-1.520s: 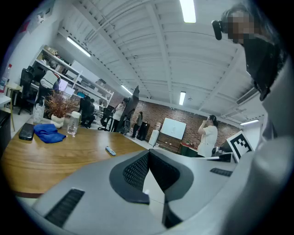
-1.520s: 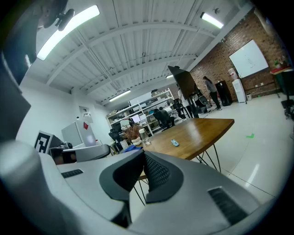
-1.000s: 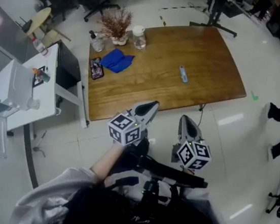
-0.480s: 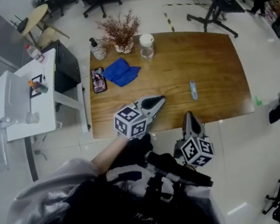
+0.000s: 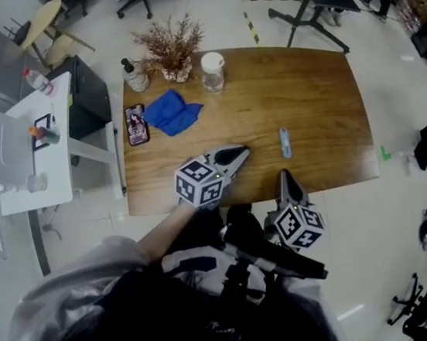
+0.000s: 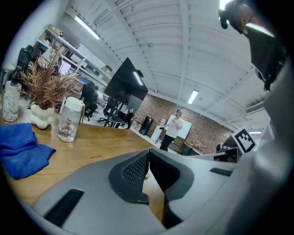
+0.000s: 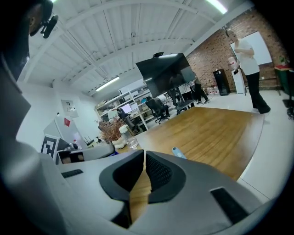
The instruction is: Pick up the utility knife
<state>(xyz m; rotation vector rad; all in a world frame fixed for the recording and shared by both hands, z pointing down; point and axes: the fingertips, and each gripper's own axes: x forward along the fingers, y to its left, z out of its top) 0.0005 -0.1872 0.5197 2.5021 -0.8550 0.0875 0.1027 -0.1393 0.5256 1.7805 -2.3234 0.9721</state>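
The utility knife (image 5: 284, 142), a short light-blue bar, lies on the wooden table (image 5: 316, 101) right of its middle; the right gripper view shows the knife (image 7: 179, 153) just past the jaws. My left gripper (image 5: 241, 153) hangs over the table's near edge, left of and short of the knife, jaws shut and empty (image 6: 148, 154). My right gripper (image 5: 283, 175) hovers at the near edge, just short of the knife, also shut with nothing between its pads (image 7: 144, 156).
A blue cloth (image 5: 171, 113), a phone (image 5: 134, 124), a pump bottle (image 5: 135, 76), a vase of dried twigs (image 5: 167, 47) and a glass jar (image 5: 212, 72) fill the table's left and back. A white side table (image 5: 13, 155) stands left. A person (image 7: 248, 69) stands far off.
Both grippers have come forward from over the floor to the table's near edge, and the knife now lies closer in front of the right one. Both stay shut.
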